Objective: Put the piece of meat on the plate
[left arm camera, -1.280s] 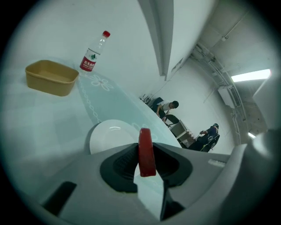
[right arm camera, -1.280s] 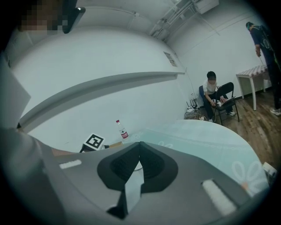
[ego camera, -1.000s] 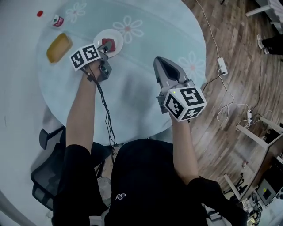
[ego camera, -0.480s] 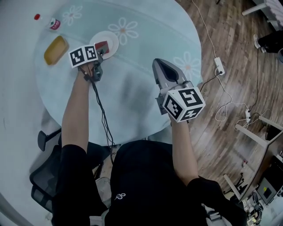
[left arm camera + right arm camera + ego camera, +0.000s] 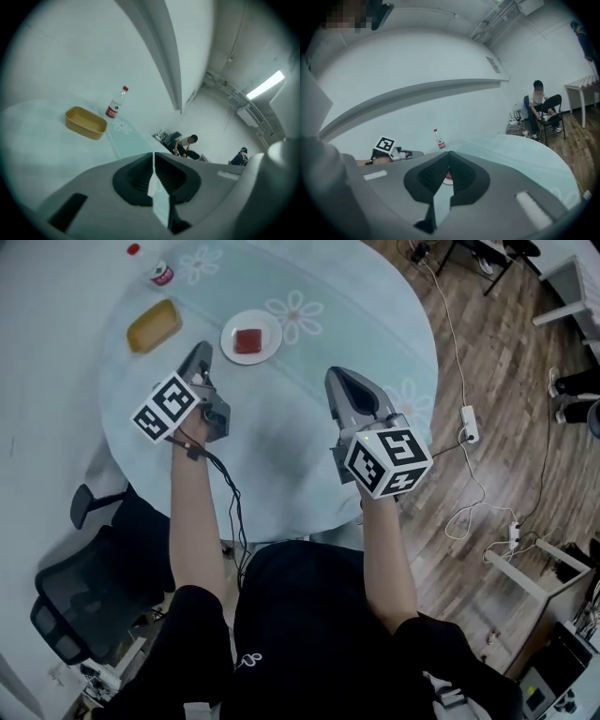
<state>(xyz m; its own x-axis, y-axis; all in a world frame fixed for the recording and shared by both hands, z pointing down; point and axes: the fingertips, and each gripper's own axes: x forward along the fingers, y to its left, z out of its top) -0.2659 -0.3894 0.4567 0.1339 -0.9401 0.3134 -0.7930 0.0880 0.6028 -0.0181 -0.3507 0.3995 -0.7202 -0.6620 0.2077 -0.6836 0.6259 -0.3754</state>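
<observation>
left jaws: left gripper point(image 5: 200, 348) point(image 5: 153, 154) is closing up, tips pretty much touching already; nothing between them, just table showing through the slit lower down
right jaws: right gripper point(image 5: 342, 371) point(image 5: 448, 153) has its jaws pressed together at the tip; nothing pinched in there either
where the grippers are: both held up over the near half of the round table point(image 5: 281, 446); left one points toward the far left side, right one points straight across; neither touches the plate
meat: piece of meat point(image 5: 247, 340), a red squarish slab, lies flat in the middle of the plate; clear of both grippers
plate: small white plate point(image 5: 271, 329) on the far part of the table, just beside a printed flower; the meat is the only thing on it
yellow tray: shallow yellow rectangular tray point(image 5: 155, 325) point(image 5: 85, 123) to the plate's left, apart from it; only its bare yellow bottom shows
bottle: clear water bottle point(image 5: 159, 273) point(image 5: 115, 105) point(image 5: 438, 139) with red cap and red label; stands upright past the tray near the far edge
further out: power strip point(image 5: 469, 423) with white cables on the wooden floor right of the table; black office chair point(image 5: 84, 587) down at the person's left
</observation>
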